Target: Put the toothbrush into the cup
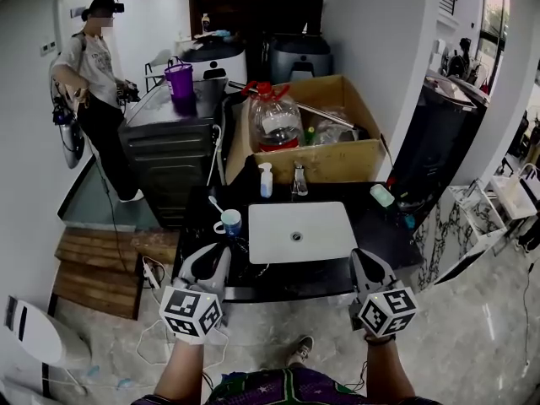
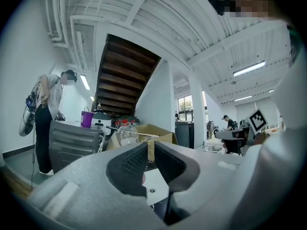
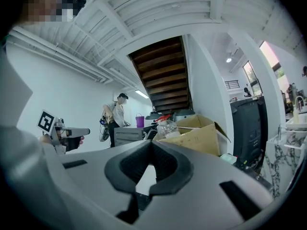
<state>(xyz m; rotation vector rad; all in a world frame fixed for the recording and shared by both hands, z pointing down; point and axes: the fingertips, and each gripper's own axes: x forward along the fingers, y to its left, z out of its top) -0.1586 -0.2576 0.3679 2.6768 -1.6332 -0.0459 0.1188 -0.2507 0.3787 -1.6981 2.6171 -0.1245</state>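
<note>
Both at counter (image 1: 377, 236) edge | left gripper (image 1: 218, 254) jaws ajar | right gripper (image 1: 360, 258) jaws together

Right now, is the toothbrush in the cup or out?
In. The toothbrush stands tilted in the cup, its end sticking out over the rim.

Left of centre in the head view we see a blue-and-white cup (image 1: 229, 223) standing upright, with a pale toothbrush (image 1: 216, 205) in it, leaning up-left.

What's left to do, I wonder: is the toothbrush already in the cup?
Yes, the head view shows the toothbrush leaning out of the cup left of the sink.
</note>
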